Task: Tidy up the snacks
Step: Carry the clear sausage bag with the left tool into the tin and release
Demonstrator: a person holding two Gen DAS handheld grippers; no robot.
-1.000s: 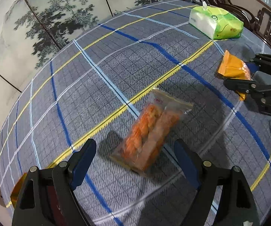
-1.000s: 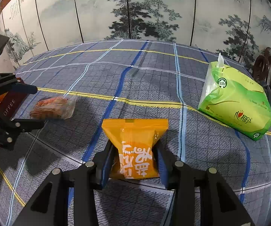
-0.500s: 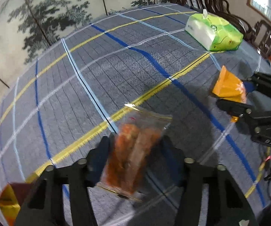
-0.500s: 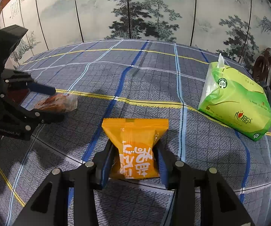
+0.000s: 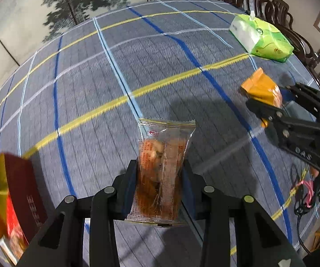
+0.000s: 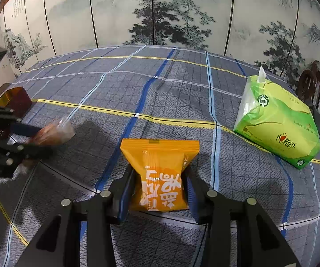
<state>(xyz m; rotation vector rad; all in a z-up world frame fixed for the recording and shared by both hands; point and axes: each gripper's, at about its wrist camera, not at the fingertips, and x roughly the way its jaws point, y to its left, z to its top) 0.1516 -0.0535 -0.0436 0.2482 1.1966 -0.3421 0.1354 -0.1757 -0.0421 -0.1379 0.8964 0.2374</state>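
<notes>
The clear plastic packet of orange-brown snacks (image 5: 161, 169), which lay flat on the plaid-clothed desk (image 5: 106, 84) between spread jaws a second ago, is now pinched by the left gripper (image 5: 160, 189), whose jaws have just been closing onto it; it appears lifted, though blur leaves this uncertain. The orange foil snack packet (image 6: 160, 173) is still clamped by the right gripper (image 6: 157, 191), unmoved. A dark red box (image 5: 15, 189) is seen nearby, and a green tissue pack (image 6: 275, 129) beyond.

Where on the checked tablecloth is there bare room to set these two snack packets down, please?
The checked tablecloth is bare across its far middle, between the dark red box and the green tissue pack. It is crowded nearby: the left gripper and right gripper each hold a packet.
</notes>
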